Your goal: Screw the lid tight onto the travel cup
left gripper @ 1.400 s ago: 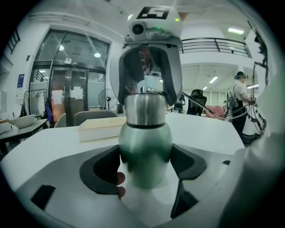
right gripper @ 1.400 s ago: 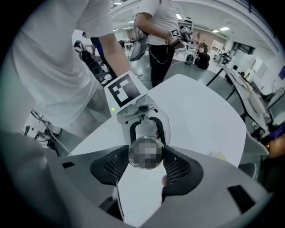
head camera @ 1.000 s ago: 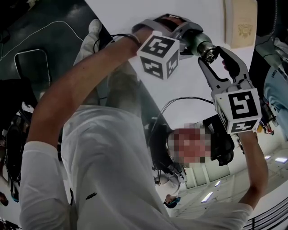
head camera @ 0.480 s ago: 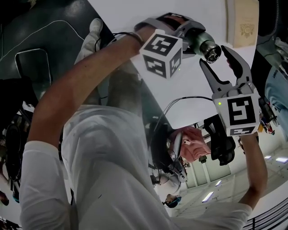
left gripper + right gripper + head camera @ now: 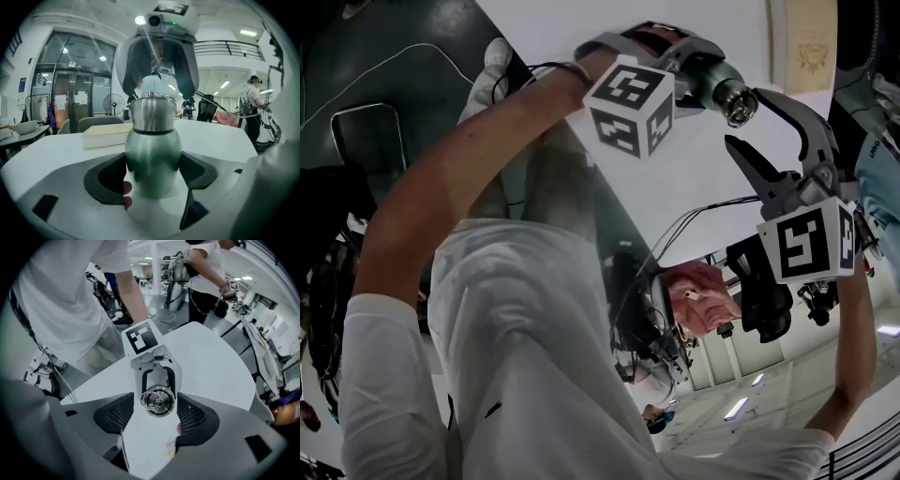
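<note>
my left gripper (image 5: 152, 176) is clamped on the travel cup (image 5: 153, 150), with both dark pads pressed against its green steel body just below the shoulder. the cup is held in the air over the white table (image 5: 220, 136), not standing on it. in the head view it lies tilted, its top turned toward the right gripper (image 5: 155, 417). the lid (image 5: 158, 401) sits on the cup's neck, a shiny steel cap with a small ring on top. my right gripper looks down at it end-on and its jaws have just been opening. they stand wide with the lid between them, a thin gap on either side, neither pad pressing. a cream box (image 5: 105, 135) lies on the table behind the cup
</note>
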A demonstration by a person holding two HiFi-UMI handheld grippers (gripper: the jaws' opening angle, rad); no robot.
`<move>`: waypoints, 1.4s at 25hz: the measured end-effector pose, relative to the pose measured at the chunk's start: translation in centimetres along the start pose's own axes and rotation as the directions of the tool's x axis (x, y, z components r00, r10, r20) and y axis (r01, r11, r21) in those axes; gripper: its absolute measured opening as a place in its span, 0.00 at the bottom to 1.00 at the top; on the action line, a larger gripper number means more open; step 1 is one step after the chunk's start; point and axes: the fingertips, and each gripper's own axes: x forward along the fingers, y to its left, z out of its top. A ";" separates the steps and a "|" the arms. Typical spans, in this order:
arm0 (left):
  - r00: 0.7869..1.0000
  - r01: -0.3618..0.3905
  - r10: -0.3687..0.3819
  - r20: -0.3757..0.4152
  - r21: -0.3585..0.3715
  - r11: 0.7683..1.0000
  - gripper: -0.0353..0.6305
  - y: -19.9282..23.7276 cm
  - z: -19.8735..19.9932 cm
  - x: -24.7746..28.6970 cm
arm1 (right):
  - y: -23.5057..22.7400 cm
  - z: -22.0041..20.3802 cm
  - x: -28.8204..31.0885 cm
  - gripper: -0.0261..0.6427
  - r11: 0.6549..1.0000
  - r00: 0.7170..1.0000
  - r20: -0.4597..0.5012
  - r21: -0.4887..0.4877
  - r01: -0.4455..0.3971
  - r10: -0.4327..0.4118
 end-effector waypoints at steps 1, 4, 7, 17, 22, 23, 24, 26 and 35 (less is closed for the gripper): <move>1.000 0.002 -0.002 0.001 0.001 1.000 0.58 0.0 0.0 0.1 | 0.1 -0.3 0.2 0.42 0.998 1.000 -0.013 -0.054 -0.021 0.020; 1.000 0.012 -0.012 0.001 0.006 1.000 0.58 -0.1 0.0 0.0 | 0.0 -0.9 0.7 0.42 0.972 0.999 -0.038 -0.231 -0.044 0.036; 1.000 0.021 -0.021 0.002 0.012 1.000 0.58 0.0 0.2 -0.1 | -0.2 -1.7 1.3 0.42 0.921 0.996 -0.083 -0.383 -0.069 0.040; 0.999 0.032 -0.032 -0.001 0.015 0.999 0.58 -0.1 0.3 -0.1 | -0.3 -1.4 1.4 0.38 0.918 0.995 -0.040 -0.384 -0.099 0.091; 0.999 0.032 -0.032 -0.006 0.022 0.999 0.58 0.0 0.3 -0.4 | -0.3 -1.0 1.5 0.37 0.938 0.995 -0.034 -0.333 -0.097 0.090; 1.000 0.024 -0.024 -0.006 0.019 1.000 0.58 0.0 0.2 -0.4 | -0.4 -1.0 1.5 0.37 0.952 0.996 -0.025 -0.294 -0.090 0.086; 1.000 0.012 -0.012 -0.006 0.014 1.000 0.58 0.1 0.3 -0.4 | -0.5 -1.0 1.5 0.37 0.964 0.997 -0.016 -0.251 -0.083 0.082; 1.000 -0.013 0.013 -0.006 0.004 1.000 0.58 0.1 0.2 -0.3 | -0.5 -1.1 1.5 0.37 0.981 0.998 -0.003 -0.183 -0.069 0.069; 0.999 -0.028 0.028 -0.016 0.014 1.000 0.58 0.1 0.0 -0.4 | -0.8 -0.4 1.6 0.37 0.998 0.999 0.047 0.062 -0.003 0.000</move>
